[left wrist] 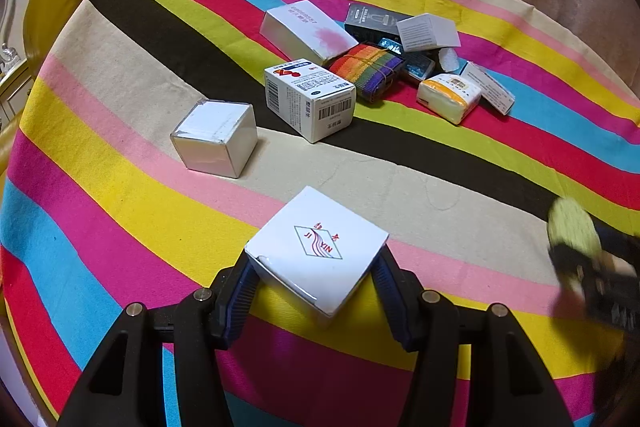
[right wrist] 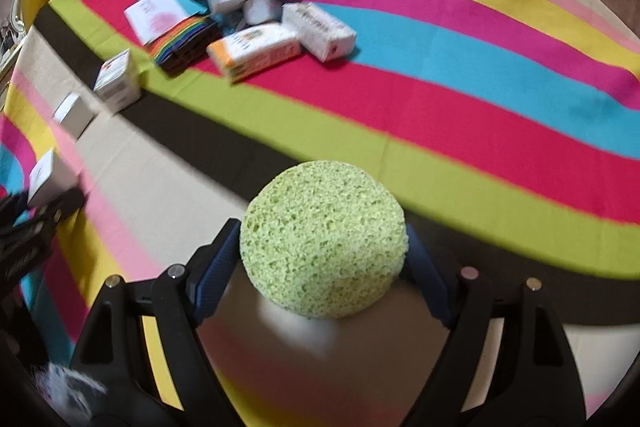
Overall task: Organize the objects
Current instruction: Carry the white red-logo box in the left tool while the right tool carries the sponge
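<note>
Striped cloth [left wrist: 120, 187]; box [left wrist: 320, 247] between fingers [left wrist: 240, 291] (pinched)

A striped cloth [left wrist: 120, 211] in pink, yellow, blue, red, black and beige is seen. A white box [left wrist: 320, 251] bears a red-and-purple logo at lower centre; a pale green sponge [right wrist: 324, 243] is porous; a rainbow-striped band [left wrist: 370, 69] lies above.

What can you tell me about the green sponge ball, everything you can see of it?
The green sponge ball is round, pale lime and pitted with small pores, like soft foam. It sits clamped between the blue ribbed pads of the right gripper, one pad pressing on each side, held above the striped tablecloth. Its underside is blurred. In the left wrist view it appears, blurred, at the right edge.
</note>
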{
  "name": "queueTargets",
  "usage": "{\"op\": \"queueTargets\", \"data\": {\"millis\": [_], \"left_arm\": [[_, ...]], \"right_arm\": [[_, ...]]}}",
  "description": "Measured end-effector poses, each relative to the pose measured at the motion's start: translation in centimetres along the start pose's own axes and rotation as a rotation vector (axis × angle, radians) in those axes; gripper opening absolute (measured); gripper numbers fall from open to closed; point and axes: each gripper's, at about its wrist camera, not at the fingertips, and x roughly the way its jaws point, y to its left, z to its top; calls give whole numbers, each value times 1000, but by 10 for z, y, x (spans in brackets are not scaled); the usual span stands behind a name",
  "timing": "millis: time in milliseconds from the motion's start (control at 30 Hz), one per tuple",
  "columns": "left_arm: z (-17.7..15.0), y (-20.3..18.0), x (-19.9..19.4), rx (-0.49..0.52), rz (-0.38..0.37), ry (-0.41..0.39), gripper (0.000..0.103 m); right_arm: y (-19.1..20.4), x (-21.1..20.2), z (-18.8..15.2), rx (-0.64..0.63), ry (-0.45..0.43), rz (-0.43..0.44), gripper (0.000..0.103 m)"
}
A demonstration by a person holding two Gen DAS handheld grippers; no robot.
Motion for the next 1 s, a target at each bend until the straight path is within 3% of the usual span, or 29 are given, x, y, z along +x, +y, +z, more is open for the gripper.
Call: {"op": "queueTargets", "data": {"millis": [433, 1000], "left_arm": [[-2, 0, -3, 3, 15, 1, 57], [-66, 0, -70, -3, -20, -52, 56]], "right_arm": [[49, -34, -50, -46, -6, 12, 83], [51, -45, -61, -54, -19, 31, 83]]}}
